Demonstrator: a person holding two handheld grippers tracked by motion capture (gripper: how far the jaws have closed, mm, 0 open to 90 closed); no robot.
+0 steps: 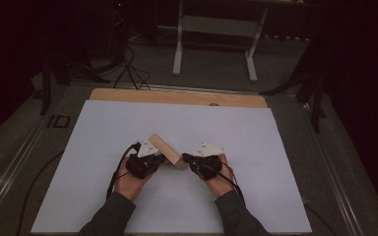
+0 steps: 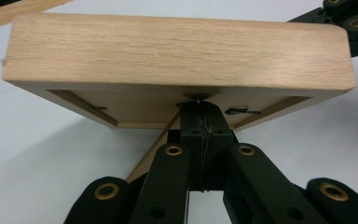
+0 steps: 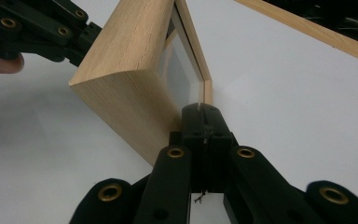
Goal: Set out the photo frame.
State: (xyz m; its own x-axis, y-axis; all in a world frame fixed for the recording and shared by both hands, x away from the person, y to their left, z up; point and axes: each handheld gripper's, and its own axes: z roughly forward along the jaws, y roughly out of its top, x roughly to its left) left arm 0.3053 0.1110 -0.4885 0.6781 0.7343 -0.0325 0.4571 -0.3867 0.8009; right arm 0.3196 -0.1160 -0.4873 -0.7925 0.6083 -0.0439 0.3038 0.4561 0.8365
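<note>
**Two grippers meet at a wooden frame, mid-table**

Two forearms in dark sleeves enter from the bottom of the high view, angled inward so the hands converge near the middle of the white table (image 1: 256, 147). Left gripper (image 1: 153, 158) points up and right; right gripper (image 1: 189, 158) points up and left. Wooden frame (image 1: 166, 150) sits between them, tilted up off the surface, long axis running diagonally from upper left to lower right. In the left gripper view, jaws are pressed together, tips tucked under the frame's (image 2: 177, 51) recessed back. In the right gripper view, jaws are likewise closed tight, tips against the frame's (image 3: 130, 88) lower corner; the other gripper (image 3: 42, 32) touches its far end. Whether either clamps a thin edge, I cannot tell.
</note>
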